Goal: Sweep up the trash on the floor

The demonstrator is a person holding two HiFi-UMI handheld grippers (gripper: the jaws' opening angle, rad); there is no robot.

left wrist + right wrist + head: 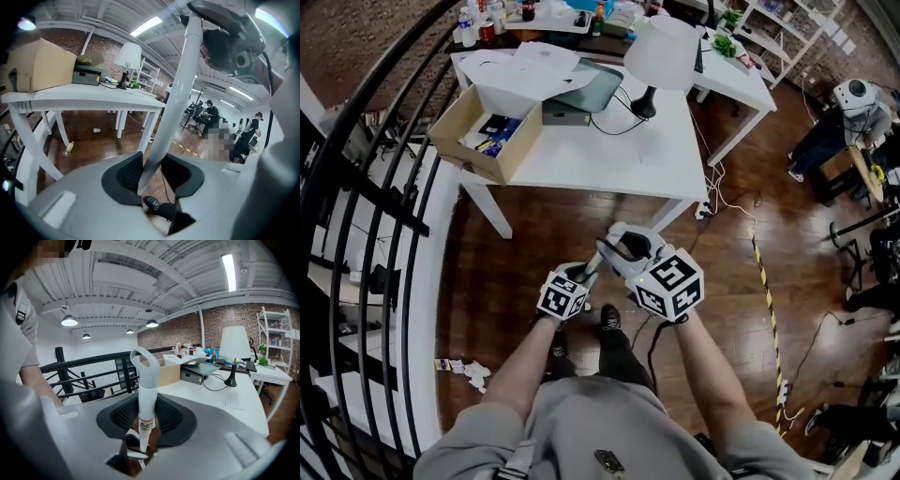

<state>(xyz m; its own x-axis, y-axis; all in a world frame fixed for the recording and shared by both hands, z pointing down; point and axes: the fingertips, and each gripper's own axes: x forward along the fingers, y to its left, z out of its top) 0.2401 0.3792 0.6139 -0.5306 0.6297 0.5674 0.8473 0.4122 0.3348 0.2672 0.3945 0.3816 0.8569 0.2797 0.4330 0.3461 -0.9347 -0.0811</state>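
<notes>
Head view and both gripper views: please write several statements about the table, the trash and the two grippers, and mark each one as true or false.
1. The cardboard box stands on the white table. True.
2. The lamp lies on its side. False: it stands upright on the table.
3. Crumpled trash lies on the wooden floor near the black railing. True.
4. The left gripper is empty. False: its jaws are closed on a white pole.
5. The right gripper grips a white handle with a loop at its end. True.
</notes>
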